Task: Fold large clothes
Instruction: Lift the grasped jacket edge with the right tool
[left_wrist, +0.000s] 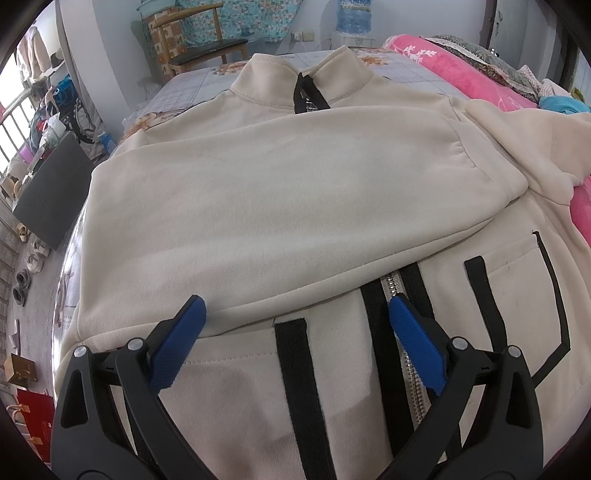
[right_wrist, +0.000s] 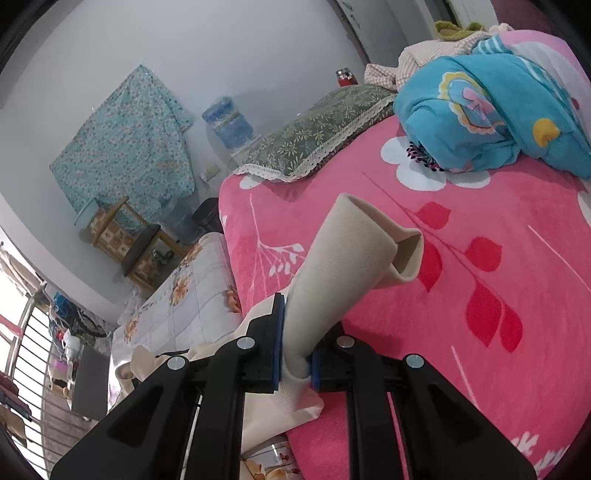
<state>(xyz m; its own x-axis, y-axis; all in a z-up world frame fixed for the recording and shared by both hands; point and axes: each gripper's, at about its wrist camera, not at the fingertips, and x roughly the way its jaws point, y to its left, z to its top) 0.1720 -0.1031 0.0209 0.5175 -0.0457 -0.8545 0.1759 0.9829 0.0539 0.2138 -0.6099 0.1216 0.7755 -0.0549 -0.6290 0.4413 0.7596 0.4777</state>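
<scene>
Blue-padded, the left claw (left_wrist: 295, 317) hangs wide open and empty just above the cream jacket (left_wrist: 280, 192), which lies zipped on the bed (left_wrist: 207, 79) with one sleeve folded across its chest. Over the pink blanket (right_wrist: 461, 295), the right claw (right_wrist: 297, 343) is clamped tight on the other sleeve's cuff (right_wrist: 354, 254).

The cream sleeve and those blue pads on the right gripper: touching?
Touching. The right wrist view shows the right gripper shut, both pads pressing the sleeve.
</scene>
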